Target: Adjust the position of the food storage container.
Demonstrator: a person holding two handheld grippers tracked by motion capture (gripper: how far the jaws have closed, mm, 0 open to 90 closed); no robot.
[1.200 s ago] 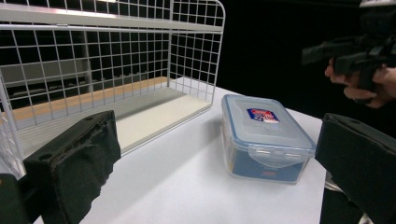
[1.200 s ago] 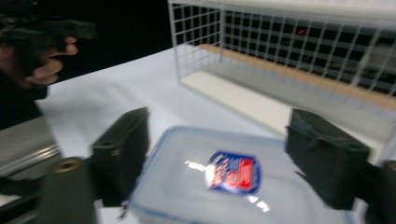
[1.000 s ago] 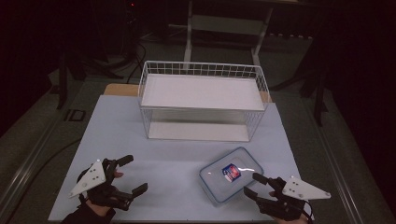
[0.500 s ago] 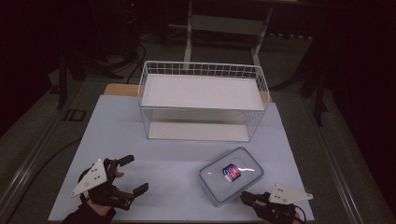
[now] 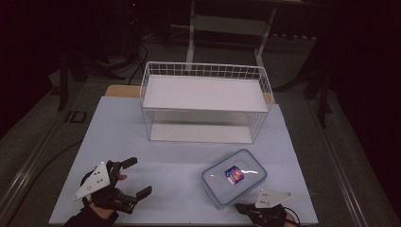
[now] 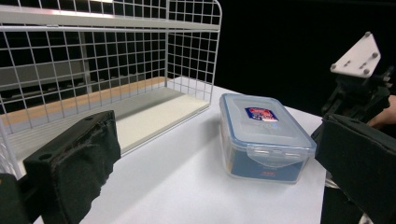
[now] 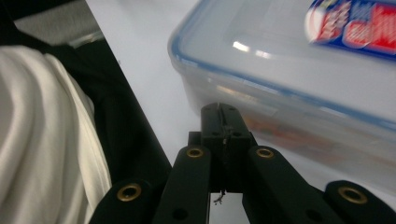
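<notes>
The right gripper (image 5: 243, 207) has sunk toward the near edge of the desk (image 5: 179, 165) since a second ago, and its jaws have just been closing; they now stand pressed together, with nothing between them, tips just short of the container's near wall. The clear lidded container (image 5: 234, 177) lies unmoved near the desk's near right corner, lid on, well apart from the wire basket (image 5: 204, 101) at the far edge. The left gripper (image 5: 134, 177) hovers near the near left corner, jaws wide and empty. Judgement: no grasp is made; the shut tongs look set to nudge the container or work at its lid latch.
</notes>
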